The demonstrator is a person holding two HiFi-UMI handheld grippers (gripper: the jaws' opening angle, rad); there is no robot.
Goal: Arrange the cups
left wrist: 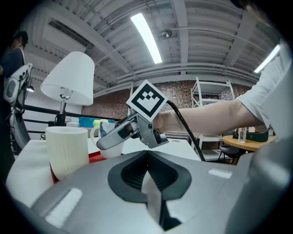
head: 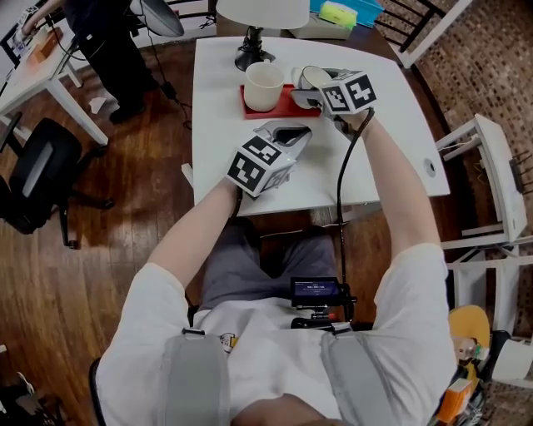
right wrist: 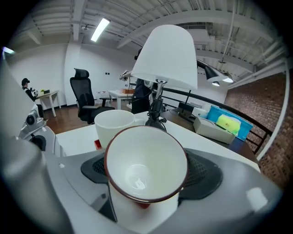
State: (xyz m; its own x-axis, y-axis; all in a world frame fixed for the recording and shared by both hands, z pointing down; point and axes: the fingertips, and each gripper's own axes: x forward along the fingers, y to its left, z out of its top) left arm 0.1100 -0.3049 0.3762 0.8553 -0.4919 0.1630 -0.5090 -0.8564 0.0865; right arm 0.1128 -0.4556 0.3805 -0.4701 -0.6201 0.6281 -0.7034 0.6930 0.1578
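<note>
A white ribbed cup (head: 264, 85) stands upright on a red tray (head: 285, 107) at the far side of the white table (head: 391, 133). My right gripper (head: 306, 88) is over the tray's right part, shut on a white cup with a brown rim (head: 315, 76), which is tilted with its mouth toward the camera (right wrist: 145, 168). The ribbed cup (right wrist: 113, 124) is just beyond it to the left. My left gripper (head: 293, 131) sits low over the table in front of the tray, shut (left wrist: 149, 183) with nothing in it. From there the ribbed cup (left wrist: 67, 148) and the right gripper (left wrist: 132, 129) show ahead.
A lamp (head: 250, 52) with a white shade (right wrist: 165, 57) stands behind the tray. A box with a yellow-green item (head: 337, 13) lies at the table's far edge. An office chair (head: 37, 179) and a person (head: 108, 33) are at left, a white rack (head: 491, 166) at right.
</note>
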